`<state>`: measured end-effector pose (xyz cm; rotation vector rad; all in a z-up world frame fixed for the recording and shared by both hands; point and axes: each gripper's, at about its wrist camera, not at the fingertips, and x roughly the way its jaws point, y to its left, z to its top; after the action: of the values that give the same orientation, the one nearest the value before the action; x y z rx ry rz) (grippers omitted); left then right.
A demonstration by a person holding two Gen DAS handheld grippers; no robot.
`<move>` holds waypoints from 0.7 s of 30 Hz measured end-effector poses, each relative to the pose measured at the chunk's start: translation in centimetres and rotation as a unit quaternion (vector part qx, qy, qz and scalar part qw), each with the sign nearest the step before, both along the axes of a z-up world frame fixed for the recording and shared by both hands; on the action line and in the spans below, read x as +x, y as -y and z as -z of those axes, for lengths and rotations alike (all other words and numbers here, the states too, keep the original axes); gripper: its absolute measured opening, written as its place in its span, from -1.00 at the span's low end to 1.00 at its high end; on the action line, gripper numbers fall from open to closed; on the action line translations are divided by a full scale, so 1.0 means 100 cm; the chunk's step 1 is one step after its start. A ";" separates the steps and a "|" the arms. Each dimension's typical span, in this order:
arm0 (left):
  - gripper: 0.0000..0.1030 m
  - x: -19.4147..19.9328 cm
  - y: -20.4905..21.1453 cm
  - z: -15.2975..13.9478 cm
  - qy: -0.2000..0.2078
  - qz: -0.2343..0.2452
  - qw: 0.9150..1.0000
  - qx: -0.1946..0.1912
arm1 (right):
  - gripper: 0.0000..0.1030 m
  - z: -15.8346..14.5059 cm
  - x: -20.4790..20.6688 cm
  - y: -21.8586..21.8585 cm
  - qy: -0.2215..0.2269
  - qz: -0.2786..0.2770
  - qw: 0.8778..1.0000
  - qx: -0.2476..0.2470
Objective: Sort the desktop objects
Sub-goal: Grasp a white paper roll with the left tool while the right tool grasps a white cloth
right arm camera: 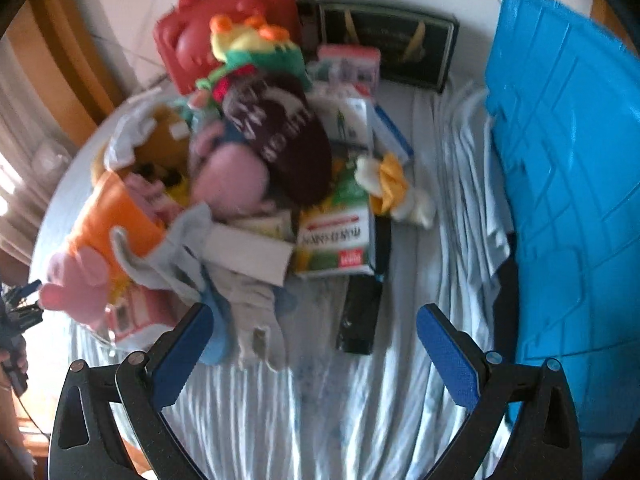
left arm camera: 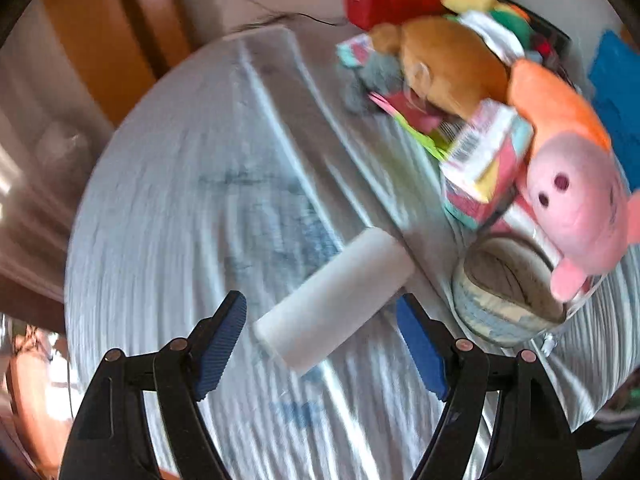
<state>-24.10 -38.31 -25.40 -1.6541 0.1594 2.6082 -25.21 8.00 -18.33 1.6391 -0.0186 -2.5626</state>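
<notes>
both grippers wide over a heaped tabletop

the tabletop (left arm camera: 168, 208), under a wrinkled pale cloth, carries a jumble of toys and boxes. containers first: one red plastic case (right arm camera: 192, 44) with a handle stands at the far edge, shut, so its contents are hidden. one blue crate (right arm camera: 568, 168) sits at the right edge; its inside cannot be seen. one small patterned bowl (left arm camera: 504, 296) lies near the left gripper, apparently empty, with the pink-and-orange plush (left arm camera: 568, 184) leaning over its rim.

counting the rest: one white cylinder (left arm camera: 332, 300) lies alone on the cloth, just ahead of the left gripper (left arm camera: 320, 344), whose jaws stand wide and hold nothing. one brown plush (left arm camera: 448, 64) lies farther back. in the right view, one maroon football (right arm camera: 280, 136) tops the heap, one green-and-white box (right arm camera: 336, 236) lies flat beside it, and one black remote (right arm camera: 360, 320) rests on the cloth. blur hides the count of smaller boxes. the right gripper (right arm camera: 316, 348) hangs above the heap's near edge, jaws wide, empty.
</notes>
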 end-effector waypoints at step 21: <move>0.17 -0.018 -0.012 0.036 0.059 -0.086 0.994 0.030 | 0.65 0.076 -0.031 0.131 0.016 -0.095 0.994 -0.051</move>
<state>-25.94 -37.11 -29.04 -1.8721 -0.0681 2.5951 -28.33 -5.11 -25.89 1.5639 0.0035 -2.3551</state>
